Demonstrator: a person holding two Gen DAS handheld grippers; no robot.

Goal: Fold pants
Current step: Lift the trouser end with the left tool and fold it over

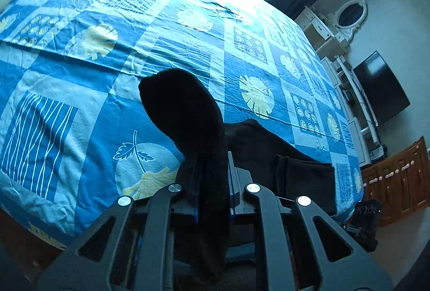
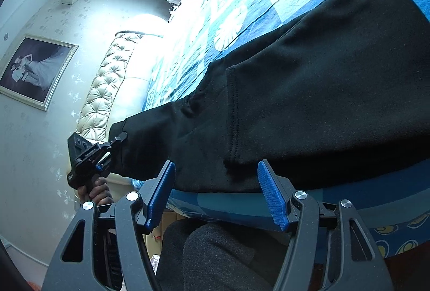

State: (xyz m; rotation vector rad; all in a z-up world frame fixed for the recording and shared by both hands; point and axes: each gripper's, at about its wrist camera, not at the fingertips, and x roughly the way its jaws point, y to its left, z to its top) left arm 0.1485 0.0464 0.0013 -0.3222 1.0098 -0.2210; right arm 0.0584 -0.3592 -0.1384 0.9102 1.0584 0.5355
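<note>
The left claw (image 1: 212, 199) is standing clamped on a fold of the black fleece pants (image 2: 309, 92), its blue pads pressed together against the cloth with the fabric bunching up between them and rising ahead of the camera. From that pinch the dark cloth is trailing away to a flatter portion lying on the bed with the blue and white leaf-patterned quilt cover (image 1: 80, 108).

In the right wrist view, the right claw (image 2: 215, 194) is standing apart, its ribbed blue pads (image 2: 271, 197) spread at the near edge of the pants; the hem is lying just ahead of them and partly between them, and the pads are not pressing on it. A stitched seam is running across the cloth just beyond this claw. The pants are spreading over the near part of the bed, one end reaching towards the left claw, which a hand (image 2: 96, 191) is gripping by its handle beyond the bed's side edge.

Further off from the bed, a cream tufted headboard (image 2: 107, 92) is standing at its far end, and a framed picture (image 2: 32, 70) is hanging on the wall beyond.
</note>
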